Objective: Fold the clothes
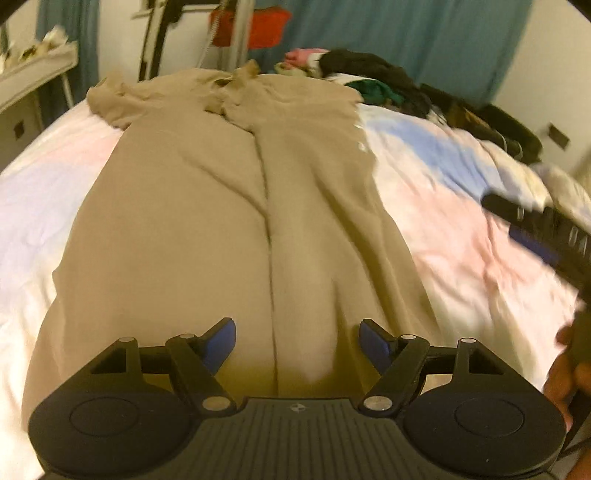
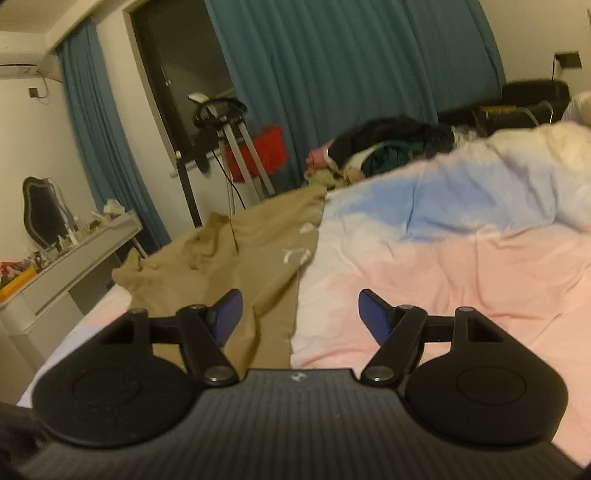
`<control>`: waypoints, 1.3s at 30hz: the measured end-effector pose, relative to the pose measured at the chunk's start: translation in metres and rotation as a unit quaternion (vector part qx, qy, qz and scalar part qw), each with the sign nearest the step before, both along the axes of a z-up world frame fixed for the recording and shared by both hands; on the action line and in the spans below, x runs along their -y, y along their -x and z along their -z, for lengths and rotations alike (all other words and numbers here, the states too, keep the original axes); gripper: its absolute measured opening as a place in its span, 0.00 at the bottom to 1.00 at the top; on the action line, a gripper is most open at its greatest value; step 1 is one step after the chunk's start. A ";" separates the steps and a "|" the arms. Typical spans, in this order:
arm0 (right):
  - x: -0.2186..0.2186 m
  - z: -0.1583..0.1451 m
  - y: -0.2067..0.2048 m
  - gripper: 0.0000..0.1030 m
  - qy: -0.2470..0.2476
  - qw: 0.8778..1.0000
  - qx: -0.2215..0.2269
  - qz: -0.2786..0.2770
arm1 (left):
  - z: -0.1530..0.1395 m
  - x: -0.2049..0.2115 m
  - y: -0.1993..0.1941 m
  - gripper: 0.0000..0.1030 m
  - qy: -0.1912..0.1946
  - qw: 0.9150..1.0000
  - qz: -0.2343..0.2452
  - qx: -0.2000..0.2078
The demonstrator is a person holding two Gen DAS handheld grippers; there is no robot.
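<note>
Left wrist view: a tan garment [image 1: 236, 206] lies spread lengthwise on the pink-and-blue bedspread [image 1: 461, 236], teal curtains [image 1: 406, 33] behind; the left gripper [image 1: 297, 341] hangs above it, jaws wide, empty.

Right wrist view: the right gripper [image 2: 299, 314] stands wide, empty, over the garment's edge; a clothes pile [image 2: 380, 147] lies beyond.

right gripper [image 1: 546, 229] blurred, cut off at edge, clothes pile [image 2: 388, 142] blurred

A garment [image 1: 229, 206] lies spread on the bed [image 1: 461, 236], a clothes pile [image 1: 369, 74] behind it to the right
</note>
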State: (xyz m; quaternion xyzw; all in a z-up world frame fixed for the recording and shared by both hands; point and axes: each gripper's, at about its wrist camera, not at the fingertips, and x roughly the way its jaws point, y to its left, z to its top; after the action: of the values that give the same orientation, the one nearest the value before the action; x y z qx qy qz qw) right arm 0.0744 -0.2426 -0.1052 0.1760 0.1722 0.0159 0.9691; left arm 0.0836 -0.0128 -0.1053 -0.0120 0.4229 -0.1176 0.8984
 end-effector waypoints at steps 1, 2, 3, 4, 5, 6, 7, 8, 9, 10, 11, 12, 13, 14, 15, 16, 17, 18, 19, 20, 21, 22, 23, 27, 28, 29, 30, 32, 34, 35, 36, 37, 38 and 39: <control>-0.002 -0.003 0.006 0.70 0.004 1.000 0.004 0.001 | 0.003 0.005 0.004 0.77 -0.017 1.000 0.005 0.002; -0.003 -0.006 0.011 0.70 0.009 1.000 0.006 0.002 | 0.006 0.009 0.007 0.77 -0.036 0.999 0.010 0.004; -0.005 -0.008 0.015 0.70 0.012 1.000 0.007 0.003 | 0.009 0.014 0.011 0.76 -0.054 0.998 0.014 0.005; -0.006 -0.009 0.019 0.70 0.016 1.000 0.007 0.003 | 0.009 0.016 0.016 0.75 -0.063 0.998 0.018 0.007; -0.007 -0.010 0.023 0.70 0.019 1.000 0.007 0.003 | 0.007 0.017 0.018 0.75 -0.063 0.998 0.020 0.010; -0.008 -0.012 0.027 0.70 0.022 1.000 0.007 0.003 | 0.002 0.016 0.021 0.75 -0.058 0.998 0.020 0.017; -0.008 -0.013 0.032 0.70 0.023 1.000 0.008 0.004 | -0.004 0.016 0.025 0.76 -0.052 0.998 0.020 0.025; -0.008 -0.014 0.037 0.70 0.023 1.000 0.010 0.004 | -0.011 0.014 0.028 0.78 -0.047 0.998 0.017 0.034; -0.007 -0.015 0.041 0.70 0.024 1.000 0.012 0.006 | -0.019 0.013 0.031 0.80 -0.042 0.998 0.014 0.044; -0.007 -0.017 0.045 0.70 0.024 1.000 0.014 0.008 | -0.027 0.013 0.033 0.80 -0.037 0.998 0.011 0.055; -0.006 -0.018 0.049 0.70 0.024 1.000 0.016 0.010 | -0.035 0.011 0.033 0.81 -0.034 0.997 0.008 0.064; -0.005 -0.020 0.052 0.70 0.023 0.999 0.018 0.012 | -0.044 0.010 0.036 0.81 -0.029 0.997 0.005 0.074; -0.004 -0.021 0.055 0.70 0.022 0.999 0.019 0.015 | -0.052 0.009 0.037 0.83 -0.024 0.996 0.000 0.084; -0.003 -0.022 0.057 0.70 0.021 0.999 0.021 0.018 | -0.061 0.009 0.037 0.87 -0.019 0.995 -0.006 0.093; -0.002 -0.022 0.059 0.70 0.020 0.999 0.021 0.021 | -0.069 0.008 0.038 0.92 -0.014 0.995 -0.011 0.103; -0.001 -0.022 0.061 0.70 0.019 0.999 0.022 0.023 | -0.076 0.007 0.038 0.93 -0.015 0.994 -0.018 0.110; 0.000 -0.022 0.062 0.70 0.021 0.999 0.021 0.025 | -0.081 0.008 0.039 0.95 -0.017 0.993 -0.022 0.118; -0.001 -0.021 0.062 0.70 0.023 0.999 0.020 0.027 | -0.084 0.008 0.040 0.96 -0.017 0.992 -0.021 0.125; -0.001 -0.020 0.062 0.70 0.025 0.999 0.018 0.028 | -0.087 0.008 0.041 0.96 -0.017 0.991 -0.019 0.132; -0.001 -0.019 0.063 0.70 0.028 0.999 0.016 0.029 | -0.088 0.008 0.043 0.98 -0.015 0.991 -0.016 0.135; -0.003 -0.018 0.063 0.70 0.030 0.999 0.014 0.029 | -0.089 0.007 0.045 0.98 -0.011 0.991 -0.010 0.136; -0.004 -0.017 0.063 0.70 0.033 0.999 0.012 0.030 | -0.089 0.006 0.046 0.98 -0.007 0.991 -0.003 0.136; -0.005 -0.016 0.063 0.70 0.035 0.999 0.011 0.030 | -0.088 0.004 0.048 0.98 -0.006 0.991 0.002 0.137; -0.013 -0.015 0.063 0.70 0.048 0.999 0.010 0.023 | -0.089 -0.005 0.057 1.00 -0.015 0.988 0.023 0.153; -0.016 -0.016 0.061 0.70 0.055 0.998 0.009 0.020 | -0.090 -0.008 0.059 1.00 -0.017 0.987 0.025 0.159; -0.019 -0.017 0.057 0.70 0.058 0.998 0.007 0.014 | -0.091 -0.013 0.060 1.00 -0.018 0.986 0.026 0.164; -0.021 -0.019 0.052 0.70 0.060 0.998 0.004 0.008 | -0.092 -0.019 0.060 1.00 -0.020 0.985 0.024 0.170; -0.025 -0.023 0.040 0.70 0.058 0.998 -0.003 -0.006 | -0.092 -0.033 0.059 1.00 -0.018 0.984 0.007 0.176; -0.031 -0.028 0.022 0.70 0.063 0.998 -0.009 -0.025 | -0.090 -0.049 0.056 1.00 -0.007 0.985 -0.009 0.171; -0.036 -0.030 0.011 0.70 0.072 0.997 -0.012 -0.036 | -0.089 -0.058 0.054 1.00 0.001 0.985 -0.020 0.171; -0.043 -0.033 -0.003 0.70 0.083 0.995 -0.013 -0.046 | -0.088 -0.067 0.052 1.00 0.008 0.985 -0.033 0.170; -0.052 -0.036 -0.019 0.70 0.098 0.993 -0.016 -0.057 | -0.087 -0.077 0.049 1.00 0.014 0.984 -0.051 0.169; -0.062 -0.039 -0.037 0.70 0.115 0.991 -0.019 -0.069 | -0.085 -0.087 0.046 1.00 0.020 0.983 -0.071 0.166; -0.075 -0.041 -0.058 0.70 0.134 0.987 -0.021 -0.082 | -0.084 -0.096 0.042 1.00 0.028 0.982 -0.094 0.160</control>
State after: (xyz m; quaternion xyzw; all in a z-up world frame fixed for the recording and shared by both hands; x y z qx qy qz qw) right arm 0.1320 -0.1680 -0.0641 0.0297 0.2069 0.0683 0.9755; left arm 0.0417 0.0830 -0.0210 -0.0575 0.2668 -0.0447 0.9610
